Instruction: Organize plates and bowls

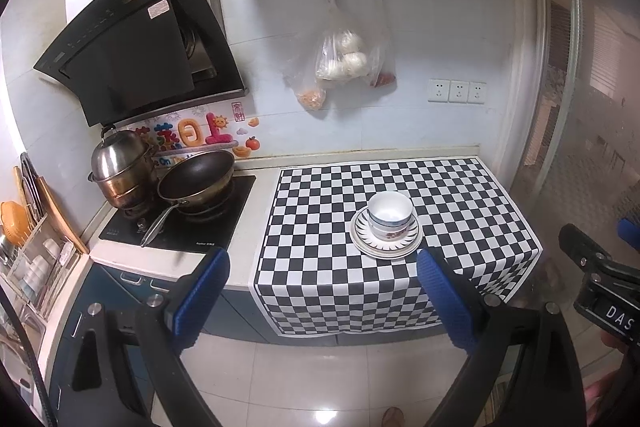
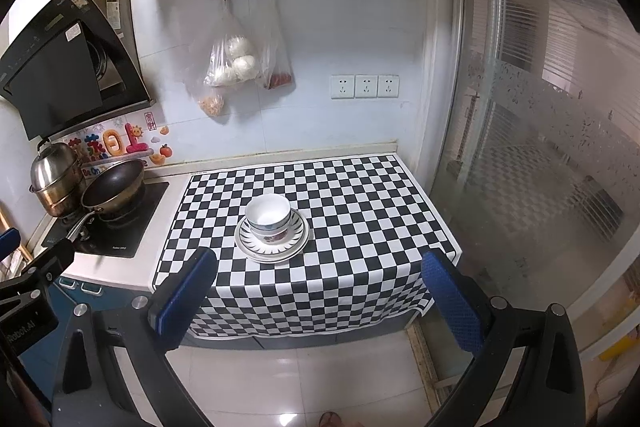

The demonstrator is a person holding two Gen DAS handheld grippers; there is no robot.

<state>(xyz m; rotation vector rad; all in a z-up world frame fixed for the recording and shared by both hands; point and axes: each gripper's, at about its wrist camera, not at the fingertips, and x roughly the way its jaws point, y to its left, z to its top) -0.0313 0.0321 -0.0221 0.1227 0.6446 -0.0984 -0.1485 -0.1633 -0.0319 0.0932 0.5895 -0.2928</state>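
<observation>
Looking across a kitchen counter from two held grippers, both hanging off the counter's front edge over the tiled floor.

Left gripper [image 1: 322,263]: fingers wide apart, blue pads [image 1: 202,297] facing each other, nothing between them; short of the cloth's near edge.
Right gripper [image 2: 318,267]: fingers spread wide too, blue pads [image 2: 450,297] bare, gripping nothing; also short of the counter.
Cloth [image 2: 360,195]: black-and-white checked, covers the right part of the counter and drapes over the front edge.
Plates [image 2: 273,241]: stacked near the middle of the cloth, a white one under a smaller one with a dark rayed rim pattern.
Bowls [image 2: 269,217]: nested and upright in the centre of the top plate; upper one white inside with a blue band, lower one shows a red flower print. How many are nested, cannot tell.
Stove [image 1: 180,223]: black glass hob left of the cloth, apart from it.
Frying pan [image 1: 196,177]: dark, on the right burner, handle pointing toward the front.
Steamer pot [image 1: 120,167]: steel, lidded, on the left burner, touching the pan's rim or just beside it.
Hood [image 1: 136,59]: black, slanted, above the stove.
Bags [image 1: 340,63]: clear plastic, hung from a wall rail, white round buns inside one.
Sockets [image 2: 364,87]: three in a row on the back wall, right of the bags.
Dish rack [image 1: 36,267]: far left edge of the left view, contents blurred.
</observation>
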